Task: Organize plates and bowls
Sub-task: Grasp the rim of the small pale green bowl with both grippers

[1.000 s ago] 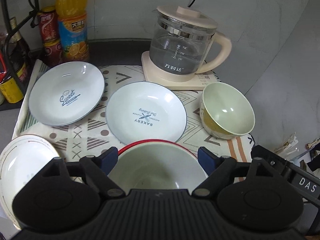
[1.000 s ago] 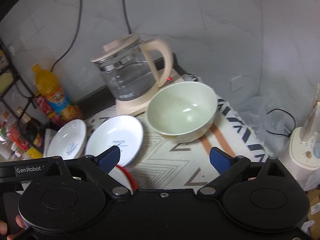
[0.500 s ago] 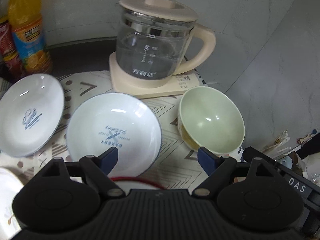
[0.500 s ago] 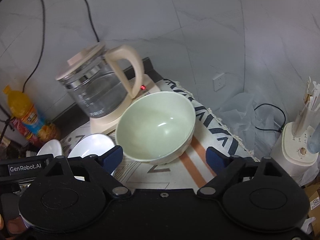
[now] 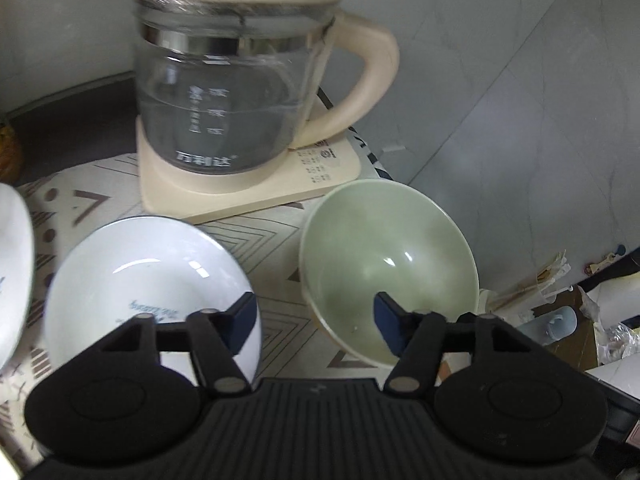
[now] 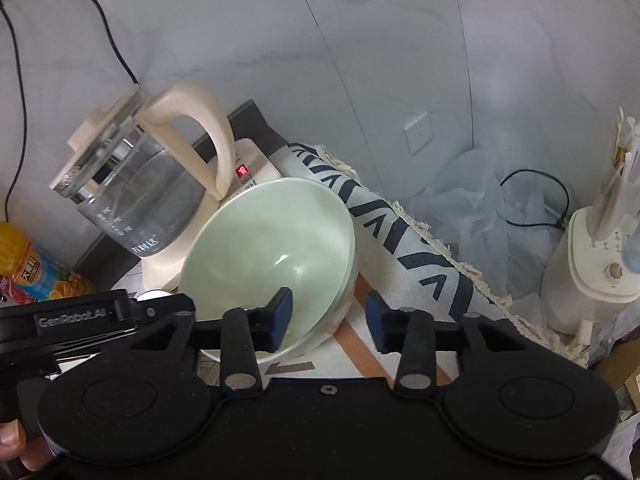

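Right hand-held gripper [image 6: 328, 322] open, astride near rim of green bowl [image 6: 276, 248]; left hand-held gripper [image 5: 316, 322] open, just beside.

A pale green bowl [image 5: 390, 264] sits upright; at its 9 o'clock lies a white, blue-rimmed plate [image 5: 136, 276].

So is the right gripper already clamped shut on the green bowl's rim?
No, the right gripper is open, its fingers straddling the green bowl's near rim with a visible gap on both sides.

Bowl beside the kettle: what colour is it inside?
Pale green inside the bowl, plain and unpatterned; the right wrist view shows it best.
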A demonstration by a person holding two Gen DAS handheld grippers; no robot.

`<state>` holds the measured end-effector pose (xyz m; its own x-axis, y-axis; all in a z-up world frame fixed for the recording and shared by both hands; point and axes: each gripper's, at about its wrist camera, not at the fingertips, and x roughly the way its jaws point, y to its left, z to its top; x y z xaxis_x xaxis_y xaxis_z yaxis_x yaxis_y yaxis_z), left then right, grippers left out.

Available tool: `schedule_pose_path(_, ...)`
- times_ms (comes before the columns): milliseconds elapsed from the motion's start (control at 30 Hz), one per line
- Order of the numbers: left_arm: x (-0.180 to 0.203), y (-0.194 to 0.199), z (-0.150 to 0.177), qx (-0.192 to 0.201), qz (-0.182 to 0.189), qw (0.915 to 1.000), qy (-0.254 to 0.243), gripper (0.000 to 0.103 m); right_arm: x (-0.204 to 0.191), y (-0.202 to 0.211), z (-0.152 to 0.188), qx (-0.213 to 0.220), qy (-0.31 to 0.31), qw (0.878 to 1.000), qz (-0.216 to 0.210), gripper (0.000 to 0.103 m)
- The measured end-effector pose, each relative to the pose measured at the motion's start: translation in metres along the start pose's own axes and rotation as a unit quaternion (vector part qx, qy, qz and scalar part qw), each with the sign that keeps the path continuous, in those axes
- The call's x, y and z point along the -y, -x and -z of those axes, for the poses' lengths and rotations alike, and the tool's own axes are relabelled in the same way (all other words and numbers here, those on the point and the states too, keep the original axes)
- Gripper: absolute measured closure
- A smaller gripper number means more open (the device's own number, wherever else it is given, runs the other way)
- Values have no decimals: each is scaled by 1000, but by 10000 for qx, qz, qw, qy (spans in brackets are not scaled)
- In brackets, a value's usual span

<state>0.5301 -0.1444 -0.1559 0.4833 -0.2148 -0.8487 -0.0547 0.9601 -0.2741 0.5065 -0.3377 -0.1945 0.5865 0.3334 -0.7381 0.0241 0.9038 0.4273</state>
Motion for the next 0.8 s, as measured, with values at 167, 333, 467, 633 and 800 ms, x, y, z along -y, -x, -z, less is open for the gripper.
schedule_pose_path(167,-1,-23,-3,-194,60,9998,93,66,1,-15,-3,-134,-31,9999,32,71)
schedule_pose_path(333,-5,-37,-6,-307,116,9992,243,83,0,-27,-3,-245,61,9996,82,83)
schedule_pose_path(467,-4,-43,-5,-300,56,9993,222,89,-5,-28,-5,-217,271,9993,161,84)
schedule_pose_path(633,-5,-39,-5,-279,84,9992,256,89,-8,-22,-7,-117,403,9990,141,84)
schedule_pose_path(800,-4,-25,-4,-115,52,9997,215,89,-12,-13,-6,-51,433,9990,85,84)
